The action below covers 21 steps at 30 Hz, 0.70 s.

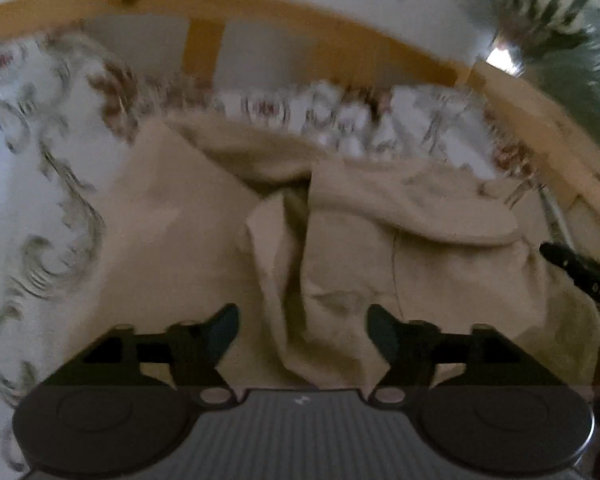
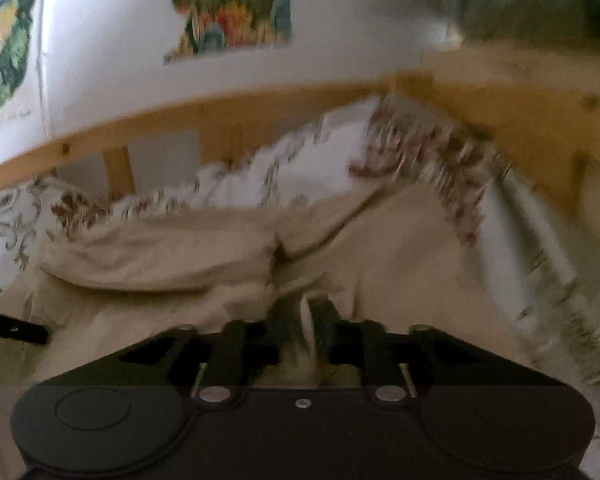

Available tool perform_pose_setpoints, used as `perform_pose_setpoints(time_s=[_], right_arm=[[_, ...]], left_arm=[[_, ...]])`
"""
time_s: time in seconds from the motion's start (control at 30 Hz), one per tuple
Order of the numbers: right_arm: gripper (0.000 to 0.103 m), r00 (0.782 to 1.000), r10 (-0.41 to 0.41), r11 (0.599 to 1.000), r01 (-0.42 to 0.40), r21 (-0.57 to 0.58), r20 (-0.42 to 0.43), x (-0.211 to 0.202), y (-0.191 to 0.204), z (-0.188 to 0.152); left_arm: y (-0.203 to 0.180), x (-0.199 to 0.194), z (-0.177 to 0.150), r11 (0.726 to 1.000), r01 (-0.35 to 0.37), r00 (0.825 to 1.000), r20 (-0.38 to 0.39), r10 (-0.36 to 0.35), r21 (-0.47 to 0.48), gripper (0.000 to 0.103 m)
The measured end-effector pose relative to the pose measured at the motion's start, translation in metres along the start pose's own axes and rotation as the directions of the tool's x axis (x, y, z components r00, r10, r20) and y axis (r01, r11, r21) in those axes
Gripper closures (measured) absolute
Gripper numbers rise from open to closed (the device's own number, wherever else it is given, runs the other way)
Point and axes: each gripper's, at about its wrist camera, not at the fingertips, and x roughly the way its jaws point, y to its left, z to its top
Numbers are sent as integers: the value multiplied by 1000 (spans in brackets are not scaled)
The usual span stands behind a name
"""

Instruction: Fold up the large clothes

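A large beige garment [image 1: 204,216] lies crumpled on a floral bedsheet [image 1: 24,168]. My left gripper [image 1: 303,322] is open just above a raised fold of it and holds nothing. In the right wrist view the same garment [image 2: 400,248] spreads ahead, and my right gripper [image 2: 305,320] is shut on a pinched fold of its cloth. The tip of the right gripper shows at the right edge of the left wrist view [image 1: 580,272]. The tip of the left gripper shows at the left edge of the right wrist view [image 2: 16,330].
A wooden bed rail [image 1: 260,12] runs behind the sheet, with a white wall above it. A colourful poster [image 2: 228,8] hangs on the wall. A wooden footboard [image 2: 520,112] closes the right side. A dark striped cloth [image 1: 560,4] hangs at the upper right.
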Motion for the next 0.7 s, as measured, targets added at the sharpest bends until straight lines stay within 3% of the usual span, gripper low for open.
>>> perform_pose_setpoints(time_s=[0.07,0.13,0.23,0.3,0.33,0.37,0.5,0.57,0.7], right_arm=[[53,996,-17,996,25,-90,83,-8,12,9],[35,994,12,989,5,-147,111,1,26,22],[34,992,10,968,21,-250,122,32,55,32],[36,994,-50,950,79,-302,101,56,65,28],[38,994,-86,944,104,-313,71,70,66,23],[38,994,-101,944,111,-311,50,79,62,17],[30,996,-93,954,91,-287,7,97,51,-10],[29,996,-87,956,83,-280,-1,100,52,-8],[27,999,-45,978,45,-204,4,62,41,2]], left_arm=[[-2,-14,9,999,-13,995,95,9,37,21],[-11,-17,25,999,-23,982,190,14,47,17],[-31,2,47,993,-94,955,290,70,69,14],[-44,28,53,971,-205,945,282,164,123,20],[-46,43,53,955,-256,945,246,215,150,28],[-44,57,52,947,-277,949,204,242,161,29],[-19,75,46,975,-221,967,137,214,34,23],[-4,74,43,984,-169,977,126,174,-51,21],[15,52,37,988,-101,985,128,115,-113,13]])
